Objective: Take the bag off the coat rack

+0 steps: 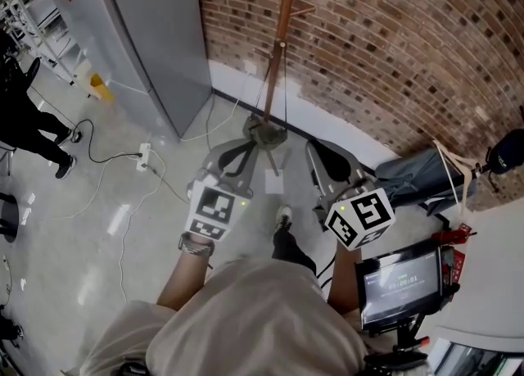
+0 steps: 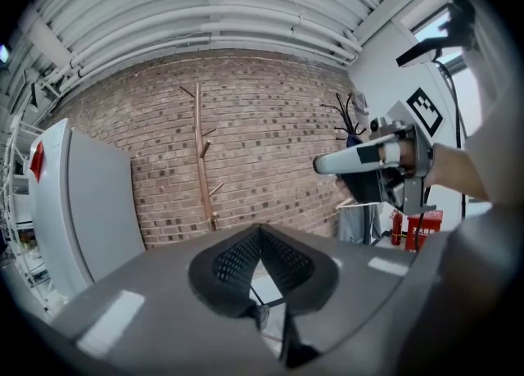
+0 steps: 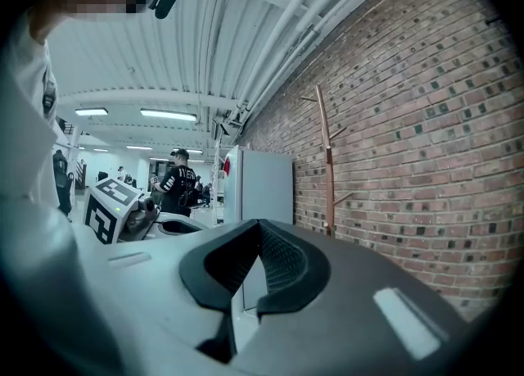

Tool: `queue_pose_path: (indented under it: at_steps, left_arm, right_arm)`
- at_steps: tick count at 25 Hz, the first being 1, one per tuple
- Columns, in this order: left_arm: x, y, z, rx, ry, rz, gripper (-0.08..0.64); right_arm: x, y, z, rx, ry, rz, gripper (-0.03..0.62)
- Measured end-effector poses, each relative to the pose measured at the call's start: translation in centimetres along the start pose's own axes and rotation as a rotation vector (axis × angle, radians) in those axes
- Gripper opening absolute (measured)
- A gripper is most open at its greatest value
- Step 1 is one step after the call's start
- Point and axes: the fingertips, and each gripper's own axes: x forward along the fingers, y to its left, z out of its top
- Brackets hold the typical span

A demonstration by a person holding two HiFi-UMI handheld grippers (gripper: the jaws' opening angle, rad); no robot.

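A bare wooden coat rack (image 1: 282, 30) stands against the brick wall; no bag hangs on the part that shows. It also appears as a thin coat rack (image 2: 201, 161) in the left gripper view and as a coat rack (image 3: 326, 161) in the right gripper view. A grey-blue cloth thing with a pale strap (image 1: 419, 174) lies to the right by the wall. My left gripper (image 1: 260, 133) is shut and empty, pointing at the rack's base. My right gripper (image 1: 316, 151) is shut and empty beside it. Both pairs of jaws meet with nothing between them, left gripper (image 2: 260, 231) and right gripper (image 3: 260, 228).
A tall grey cabinet (image 1: 155, 30) stands left of the rack. Cables and a power strip (image 1: 143, 156) lie on the floor. A person in black (image 1: 24, 120) stands far left. A lit screen (image 1: 401, 280) sits at the lower right, and a red box (image 2: 417, 228) near the wall.
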Motion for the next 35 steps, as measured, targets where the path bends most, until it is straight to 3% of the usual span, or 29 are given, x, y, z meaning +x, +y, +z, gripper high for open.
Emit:
queue_pose_path:
  at_steps: [7, 18, 35]
  left_arm:
    - [5.0, 2.9, 0.6, 0.011, 0.003, 0.032, 0.000]
    - [14.1, 5.5, 1.9, -0.017, 0.035, 0.077, 0.000]
    - [22.3, 8.0, 1.7, -0.040, 0.103, 0.198, 0.000]
  right_arm:
    - [4.0, -4.8, 0.3, -0.007, -0.023, 0.019, 0.002]
    - [9.1, -13.0, 0.3, -0.013, 0.049, 0.097, 0.003]
    - [13.4, -22.0, -0.1, -0.014, 0.071, 0.196, 0.003]
